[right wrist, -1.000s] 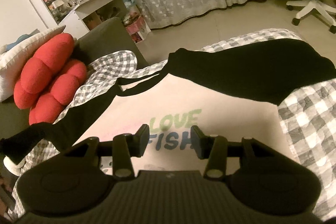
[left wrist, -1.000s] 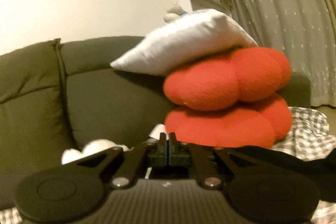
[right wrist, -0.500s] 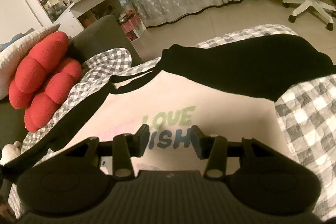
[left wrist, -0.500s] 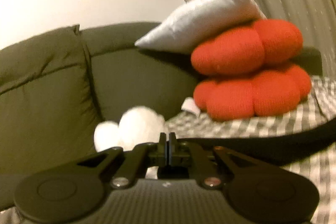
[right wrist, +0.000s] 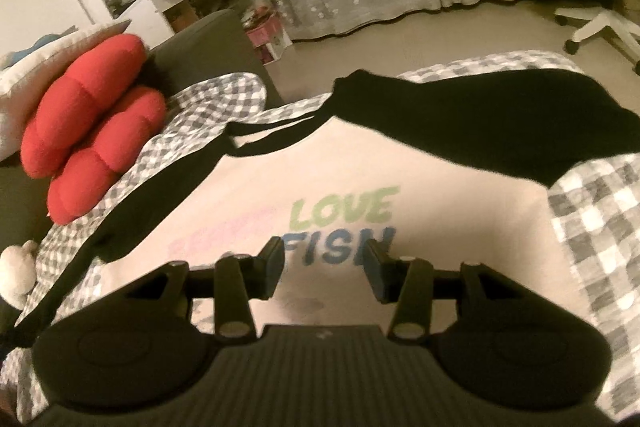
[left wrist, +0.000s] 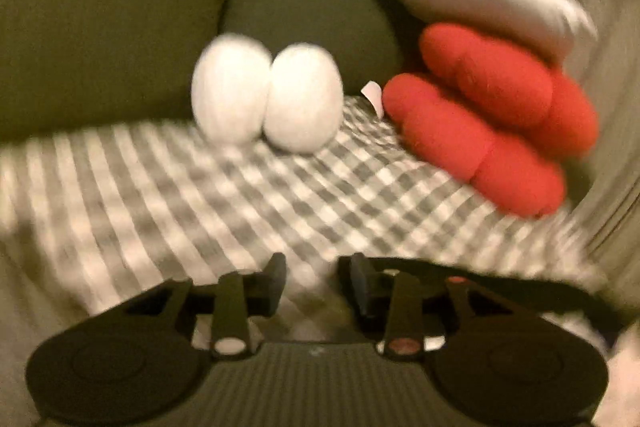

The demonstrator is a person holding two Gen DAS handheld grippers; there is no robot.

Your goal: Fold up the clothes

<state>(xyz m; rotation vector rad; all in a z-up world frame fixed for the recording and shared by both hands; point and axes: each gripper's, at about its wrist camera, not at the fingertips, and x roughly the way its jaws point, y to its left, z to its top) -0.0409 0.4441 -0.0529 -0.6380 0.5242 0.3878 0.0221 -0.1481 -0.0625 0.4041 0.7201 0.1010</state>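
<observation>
One shirt (right wrist: 420, 163), lying centre frame on checked cover (right wrist: 596, 227); left gripper (left wrist: 312, 279) jaws opening, nothing between; right gripper (right wrist: 324, 267) jaws standing apart, empty; two red cushions (left wrist: 492, 115) sitting upper right.

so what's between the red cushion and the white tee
Right wrist view: checkered blanket and the tee's black sleeve lie between the red cushion and the white tee.

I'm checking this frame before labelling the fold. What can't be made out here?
- T-shirt hem: right wrist view, covered by the right gripper body.
- Pink word beside "LOVE": too faint to read.
- Black sleeve: left wrist view, motion blur; left gripper, jaws opening, hides part of it.
- White plush: blurred, form unclear.
</observation>
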